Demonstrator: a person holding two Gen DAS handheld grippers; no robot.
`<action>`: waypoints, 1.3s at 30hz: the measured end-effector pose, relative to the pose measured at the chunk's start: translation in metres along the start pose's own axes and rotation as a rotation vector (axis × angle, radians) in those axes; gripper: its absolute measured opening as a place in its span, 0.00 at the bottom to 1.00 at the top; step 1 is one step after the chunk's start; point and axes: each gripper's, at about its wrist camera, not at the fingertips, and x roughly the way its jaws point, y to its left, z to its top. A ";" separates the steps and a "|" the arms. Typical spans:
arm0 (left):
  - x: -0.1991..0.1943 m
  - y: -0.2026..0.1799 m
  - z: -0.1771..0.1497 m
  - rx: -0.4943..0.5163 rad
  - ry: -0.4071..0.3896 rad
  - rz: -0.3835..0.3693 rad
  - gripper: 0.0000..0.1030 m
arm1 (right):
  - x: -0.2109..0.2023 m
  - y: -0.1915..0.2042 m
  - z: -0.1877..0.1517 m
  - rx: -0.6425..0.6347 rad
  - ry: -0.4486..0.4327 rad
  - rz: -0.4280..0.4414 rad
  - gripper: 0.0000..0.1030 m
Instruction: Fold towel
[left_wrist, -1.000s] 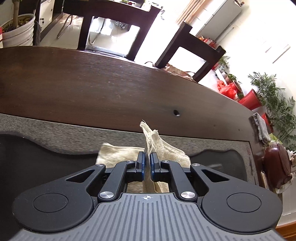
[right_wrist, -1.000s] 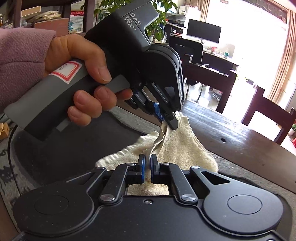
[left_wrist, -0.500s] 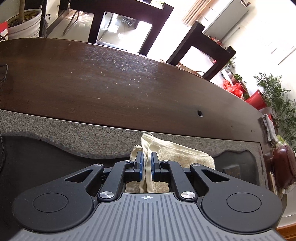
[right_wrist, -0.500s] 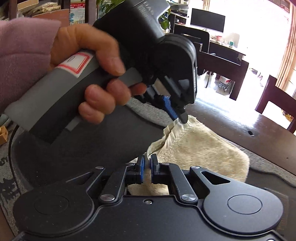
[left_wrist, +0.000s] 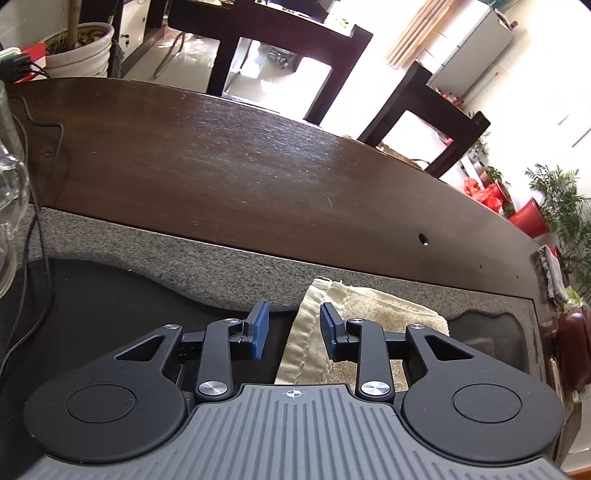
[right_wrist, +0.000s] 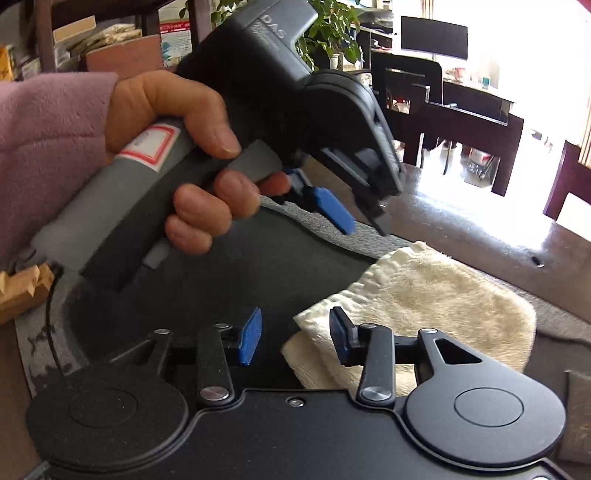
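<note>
A cream towel (right_wrist: 424, 295) lies folded on the dark mat; it also shows in the left wrist view (left_wrist: 369, 310). My left gripper (left_wrist: 293, 330) is open, with the towel's hemmed edge lying loose between its blue pads. In the right wrist view the left gripper (right_wrist: 364, 218) hangs open just above the towel's far corner, held by a hand in a pink sleeve. My right gripper (right_wrist: 295, 338) is open over the towel's near corner, touching nothing.
A grey felt mat (left_wrist: 184, 254) with a dark inlay covers the near part of a brown wooden table (left_wrist: 240, 166). A glass mug (left_wrist: 9, 192) and a black cable (left_wrist: 40, 206) are at the left. Chairs stand beyond the table.
Both grippers were shut on the towel's edge and carried it over the rest. Both have now opened and let go, and the towel lies flat, folded.
</note>
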 end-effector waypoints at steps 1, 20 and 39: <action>-0.001 -0.001 -0.002 0.002 0.000 0.003 0.31 | -0.002 -0.001 -0.001 0.000 0.005 -0.010 0.43; -0.018 0.010 -0.053 -0.043 0.034 0.053 0.31 | -0.016 -0.021 -0.040 -0.020 0.127 -0.073 0.47; -0.011 0.007 -0.081 -0.076 0.075 0.079 0.32 | -0.026 -0.036 -0.057 0.030 0.177 -0.160 0.48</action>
